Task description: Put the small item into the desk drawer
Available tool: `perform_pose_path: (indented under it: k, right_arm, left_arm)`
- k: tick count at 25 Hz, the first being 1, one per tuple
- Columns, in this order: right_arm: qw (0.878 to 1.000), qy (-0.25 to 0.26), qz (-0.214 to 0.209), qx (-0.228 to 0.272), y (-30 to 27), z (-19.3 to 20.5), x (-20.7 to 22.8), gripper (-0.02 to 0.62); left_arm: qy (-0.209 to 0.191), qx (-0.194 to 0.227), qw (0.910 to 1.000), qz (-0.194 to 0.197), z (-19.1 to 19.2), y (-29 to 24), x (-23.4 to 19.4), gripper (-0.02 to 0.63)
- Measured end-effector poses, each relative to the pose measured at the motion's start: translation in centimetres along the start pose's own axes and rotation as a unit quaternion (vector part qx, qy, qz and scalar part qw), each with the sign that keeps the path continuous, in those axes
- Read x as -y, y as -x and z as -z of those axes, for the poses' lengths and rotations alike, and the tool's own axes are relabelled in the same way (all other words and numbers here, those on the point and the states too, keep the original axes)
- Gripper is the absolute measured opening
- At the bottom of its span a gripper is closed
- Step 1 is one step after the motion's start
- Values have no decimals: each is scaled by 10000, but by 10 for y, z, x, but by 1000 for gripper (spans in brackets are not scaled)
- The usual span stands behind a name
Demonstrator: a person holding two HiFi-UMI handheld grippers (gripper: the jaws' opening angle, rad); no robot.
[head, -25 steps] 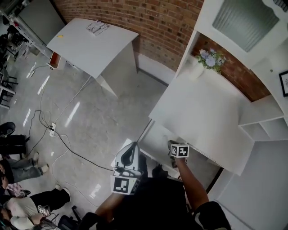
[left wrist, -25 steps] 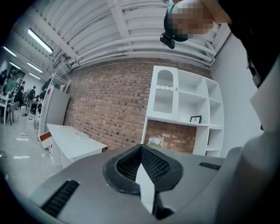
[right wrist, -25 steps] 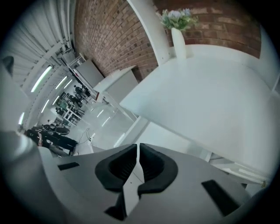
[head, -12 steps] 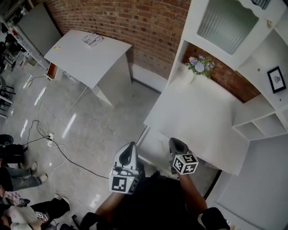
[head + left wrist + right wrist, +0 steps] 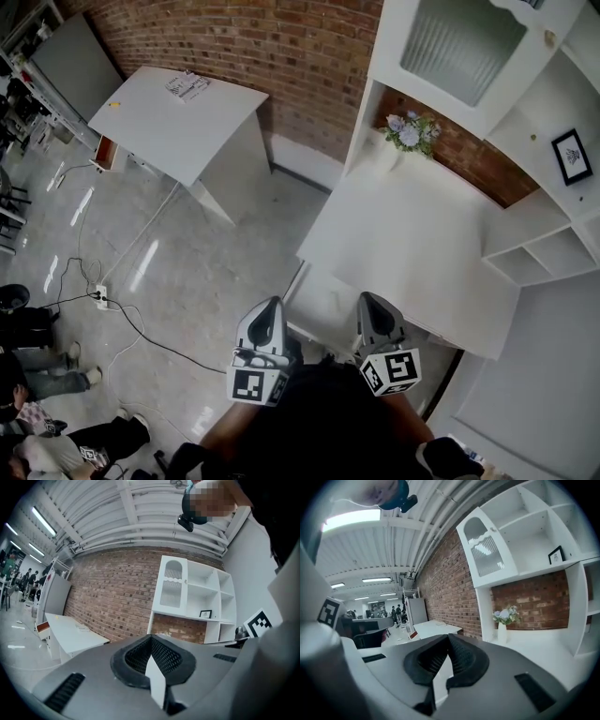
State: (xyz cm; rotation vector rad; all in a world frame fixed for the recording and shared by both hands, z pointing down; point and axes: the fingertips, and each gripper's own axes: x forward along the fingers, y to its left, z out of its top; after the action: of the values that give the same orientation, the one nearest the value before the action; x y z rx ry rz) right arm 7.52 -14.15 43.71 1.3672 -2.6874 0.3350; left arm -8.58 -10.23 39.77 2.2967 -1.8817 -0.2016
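The white desk (image 5: 412, 234) stands against the brick wall. Its drawer (image 5: 319, 302) is pulled out below the near left edge. No small item shows in any view, and the drawer's inside is too pale to read. Both grippers hang side by side in front of the drawer, pointing toward the desk. My left gripper (image 5: 272, 306) (image 5: 151, 638) has its jaws together with nothing in them. My right gripper (image 5: 368, 300) (image 5: 448, 636) is also shut and empty, its tip just short of the drawer's front.
A vase of flowers (image 5: 405, 133) stands at the back of the desk, under a white hutch with shelves (image 5: 544, 253) and a framed picture (image 5: 571, 155). To the left stands a second white table (image 5: 178, 117). Cables (image 5: 122, 309) cross the floor, and people (image 5: 37, 384) sit at the left.
My right gripper has pulled back from inside the drawer toward the person and now sits level with the left one. The left gripper has stayed where it was.
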Motion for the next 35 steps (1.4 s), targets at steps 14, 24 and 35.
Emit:
perform_pose_path:
  k: [14,24,35]
  right_arm:
    - [9999,-35,-14,119,4,2,-4,14]
    - [9998,-45,-73,159,0,1,-4,14]
    - [9997,-91,-134,169,-6,-1,-8,14]
  left_arm:
    - [-84,-75,9999,53,7,0,3,21]
    - [-120,-79,9999,84,8,-5,5,21]
    - [-96,-100,9999,74,9,-4,1,21]
